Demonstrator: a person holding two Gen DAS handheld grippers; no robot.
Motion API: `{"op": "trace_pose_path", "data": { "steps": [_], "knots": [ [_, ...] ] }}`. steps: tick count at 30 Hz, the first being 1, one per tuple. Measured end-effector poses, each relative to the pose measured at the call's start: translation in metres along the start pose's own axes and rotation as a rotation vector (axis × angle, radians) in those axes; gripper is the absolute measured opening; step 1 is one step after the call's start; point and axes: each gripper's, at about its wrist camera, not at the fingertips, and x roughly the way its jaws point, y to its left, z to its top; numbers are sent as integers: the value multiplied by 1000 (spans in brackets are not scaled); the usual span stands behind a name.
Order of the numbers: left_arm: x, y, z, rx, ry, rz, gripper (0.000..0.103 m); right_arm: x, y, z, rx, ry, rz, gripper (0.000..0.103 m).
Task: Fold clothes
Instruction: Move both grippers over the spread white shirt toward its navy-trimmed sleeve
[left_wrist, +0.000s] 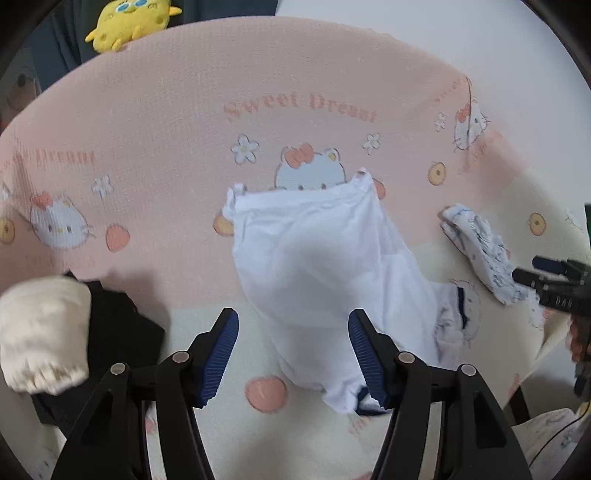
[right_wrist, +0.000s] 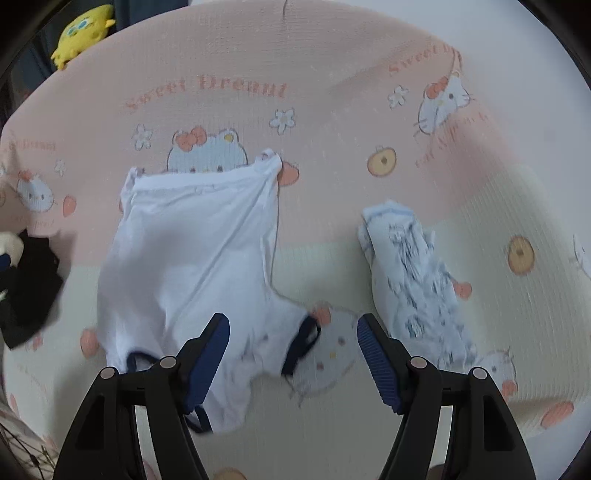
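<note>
While my left fingers and right fingers hung spread and empty, the white shirt lay unfolded on the bed, the printed garment beside it looked folded, and a dark heap waited left.

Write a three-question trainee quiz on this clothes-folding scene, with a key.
1. True or false: the left gripper is shut on the white garment.
2. Which lies to the right of the white garment? A. black garment B. printed folded garment C. yellow plush toy
3. Fill in: the white garment's sleeve cuffs are trimmed in ____.

Key: 1 false, both grippers are open; 2 B; 3 dark navy.
</note>
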Motion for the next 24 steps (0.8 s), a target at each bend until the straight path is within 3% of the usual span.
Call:
{"op": "trace_pose_path", "data": {
  "steps": [6, 11, 14, 20, 24],
  "knots": [
    [-5, -19, -16, -22, -51, 13, 59, 2, 7, -33, -80, 5, 11, 71],
    [14, -32, -35, -41, -28, 1, 59, 13, 12, -53, -76, 11, 64, 71],
    [33, -41, -43, -12, -4, 32, 59, 24, 9, -60, 0, 7, 123, 71],
    [76, -39, -62, -103, 92, -34, 59, 48, -9, -80, 268, -16, 223, 71],
    [91, -40, -81, -141, 117, -50, 59, 64, -17, -103, 404, 28, 302, 71]
  ]
}}
